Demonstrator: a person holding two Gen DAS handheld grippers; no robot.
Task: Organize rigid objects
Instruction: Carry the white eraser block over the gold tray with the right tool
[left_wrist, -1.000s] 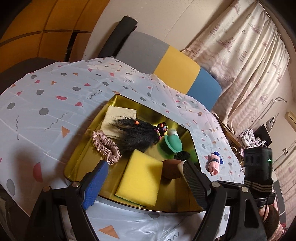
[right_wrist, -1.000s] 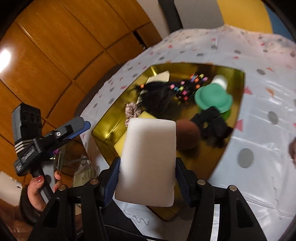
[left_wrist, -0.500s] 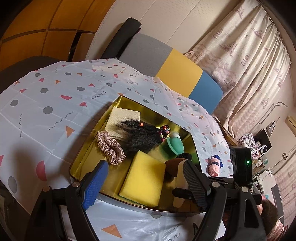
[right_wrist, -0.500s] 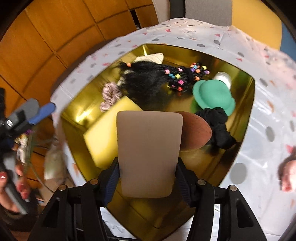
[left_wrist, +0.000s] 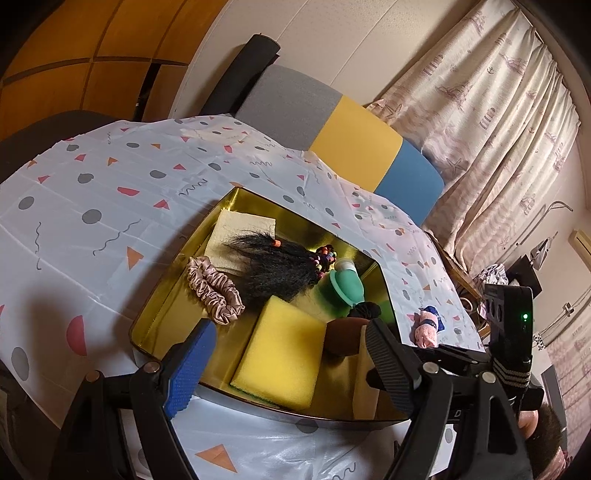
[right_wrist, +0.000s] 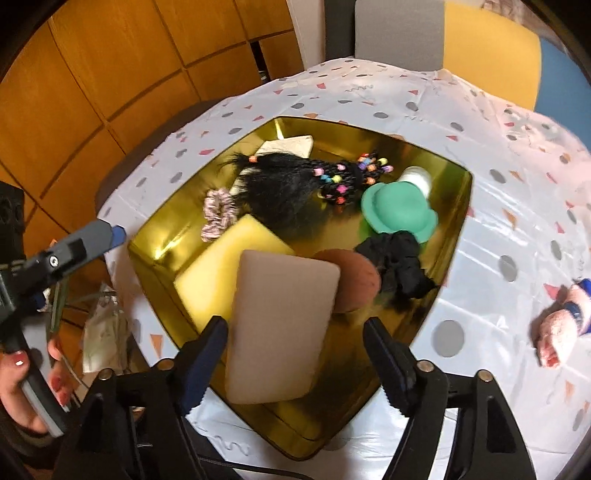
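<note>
Wood-panelled walls and patterned curtains frame a tabletop (left_wrist: 110, 206) draped in glossy white plastic sheeting printed with grey dots and pink and orange triangles. At its centre sits a shallow gold tray (right_wrist: 456, 236) with a mirror-bright metallic floor, already crowded.

Sorting looks well advanced. Inside the tray, seen from the right wrist view: a cream cloth (right_wrist: 291, 144) at 12 o'clock, a black tuft of hair (right_wrist: 280, 188) strung with coloured beads, a ruffled pink scrunchie (right_wrist: 218, 214) at 10 o'clock, a smooth green hat-shaped piece (right_wrist: 397, 212) at 2 o'clock beside a white cap (right_wrist: 415, 177), a crumpled black fabric (right_wrist: 400, 266), a matte brown rounded object (right_wrist: 356, 278), and a porous yellow sponge block (right_wrist: 221, 273).

The latest arrival is a pale, rounded-corner foam slab (right_wrist: 277, 328), lying at 6 o'clock in the tray, overlapping the yellow sponge. The right tool (right_wrist: 295, 347) is opening its jaws; the slab lies between them, its right edge plainly clear of the pad, so the release appears under way. The left tool (left_wrist: 288, 354), held by a hand (right_wrist: 26, 387), hovers empty with jaws spread wide over the tray's near rim.

One item appears left: a fuzzy pink-and-blue bundle (right_wrist: 561, 325) lying on the sheeting at 3 o'clock, well apart from the tray. Most of the collected pieces look soft rather than rigid.
</note>
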